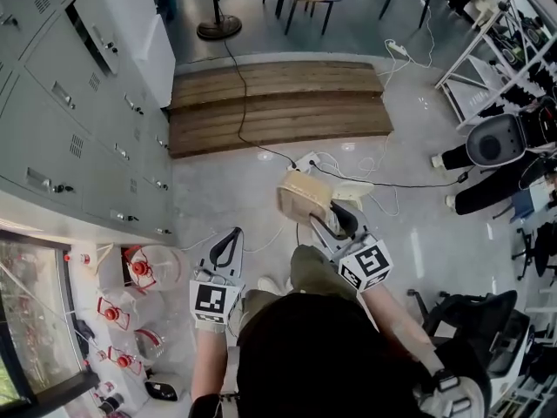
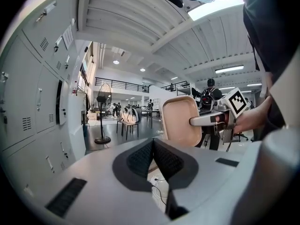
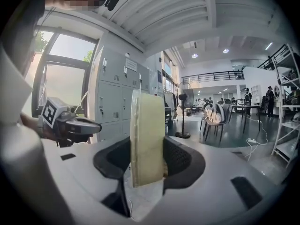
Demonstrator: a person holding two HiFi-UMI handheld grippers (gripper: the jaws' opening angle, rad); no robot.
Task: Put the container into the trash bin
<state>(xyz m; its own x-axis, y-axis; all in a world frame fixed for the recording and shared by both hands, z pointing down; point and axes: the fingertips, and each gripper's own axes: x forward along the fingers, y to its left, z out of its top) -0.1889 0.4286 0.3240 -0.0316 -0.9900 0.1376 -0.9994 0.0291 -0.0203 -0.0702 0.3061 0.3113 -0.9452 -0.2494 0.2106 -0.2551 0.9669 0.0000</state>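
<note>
My right gripper (image 1: 327,214) is shut on a beige, tray-like container (image 1: 303,197), holding it on edge over the floor in front of me. In the right gripper view the container (image 3: 147,139) stands upright between the dark pads. It also shows in the left gripper view as a rounded beige container (image 2: 182,121), pinched by the right gripper (image 2: 208,120). My left gripper (image 1: 230,240) hangs to the left of it, a little apart. Its jaws are shut with nothing between them, and the pads (image 2: 140,159) meet at the tip. No trash bin shows in any view.
Grey lockers (image 1: 78,120) line the left side. A low wooden platform (image 1: 278,103) lies ahead with a black cable (image 1: 261,146) across it and a power strip (image 1: 306,159) on the floor. A fan stand (image 1: 218,26) is beyond it. Chairs (image 1: 496,138) and a rack stand to the right.
</note>
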